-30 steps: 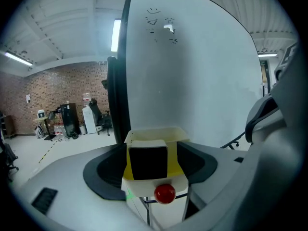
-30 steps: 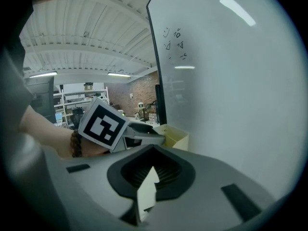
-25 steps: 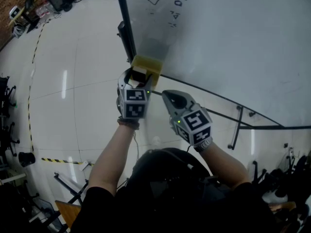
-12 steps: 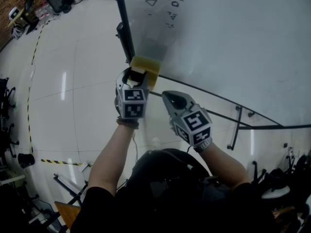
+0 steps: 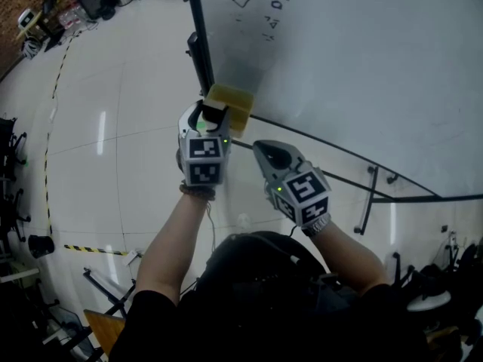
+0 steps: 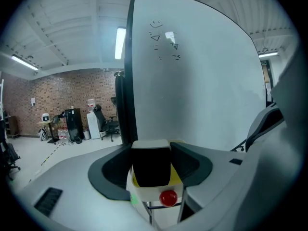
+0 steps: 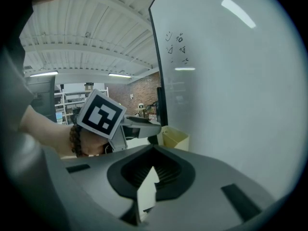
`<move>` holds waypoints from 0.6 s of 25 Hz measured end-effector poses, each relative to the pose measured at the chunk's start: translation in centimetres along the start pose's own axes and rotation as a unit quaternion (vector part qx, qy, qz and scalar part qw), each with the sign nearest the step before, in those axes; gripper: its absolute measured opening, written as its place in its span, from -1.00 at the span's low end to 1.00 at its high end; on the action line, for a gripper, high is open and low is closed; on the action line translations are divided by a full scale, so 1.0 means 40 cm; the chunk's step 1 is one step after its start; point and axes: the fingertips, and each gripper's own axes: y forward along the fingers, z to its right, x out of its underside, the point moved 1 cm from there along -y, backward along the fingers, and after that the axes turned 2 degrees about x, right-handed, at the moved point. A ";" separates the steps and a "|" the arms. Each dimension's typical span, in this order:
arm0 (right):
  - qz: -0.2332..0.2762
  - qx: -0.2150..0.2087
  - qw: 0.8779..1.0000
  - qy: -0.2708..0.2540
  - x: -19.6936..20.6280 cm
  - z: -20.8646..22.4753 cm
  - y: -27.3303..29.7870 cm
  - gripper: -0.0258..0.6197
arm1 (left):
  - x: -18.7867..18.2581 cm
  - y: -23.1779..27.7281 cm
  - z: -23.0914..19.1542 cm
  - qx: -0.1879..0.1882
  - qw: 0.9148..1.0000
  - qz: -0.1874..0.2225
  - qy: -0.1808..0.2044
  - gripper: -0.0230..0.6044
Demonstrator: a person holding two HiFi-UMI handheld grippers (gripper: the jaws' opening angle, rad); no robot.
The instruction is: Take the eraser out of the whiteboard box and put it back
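Black-faced with a pale top edge, the eraser (image 6: 150,165) is sitting clamped between the jaws of your left gripper (image 5: 211,119), which have just been closing on it and are now pressing against its two sides. You are holding it at the mouth of the yellow whiteboard box (image 5: 235,100). Yellow is showing just behind its lower corners, and from these angles it is hard to say whether its bottom end is clearing the rim. The box is hanging at the lower edge of the whiteboard (image 5: 362,66), close to the board's dark frame (image 5: 198,44) and below a few small black scribbles (image 5: 260,10). Your right gripper (image 5: 266,153) is hovering just beside the left one, to the right of the box and apart from it, its jaws pressed together with nothing between them. Beneath both, the glossy pale floor (image 5: 113,127) is reflecting the ceiling lights.
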 end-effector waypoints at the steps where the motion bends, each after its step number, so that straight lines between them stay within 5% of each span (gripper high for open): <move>1: -0.001 0.000 1.000 0.000 0.001 -0.002 -0.002 -0.88 | -0.006 -0.006 0.000 0.000 1.000 0.004 0.001 -0.17; 15: 0.019 -0.028 0.999 -0.008 -0.007 -0.052 -0.097 -0.88 | -0.108 -0.151 0.060 -0.029 0.998 0.060 0.013 -0.17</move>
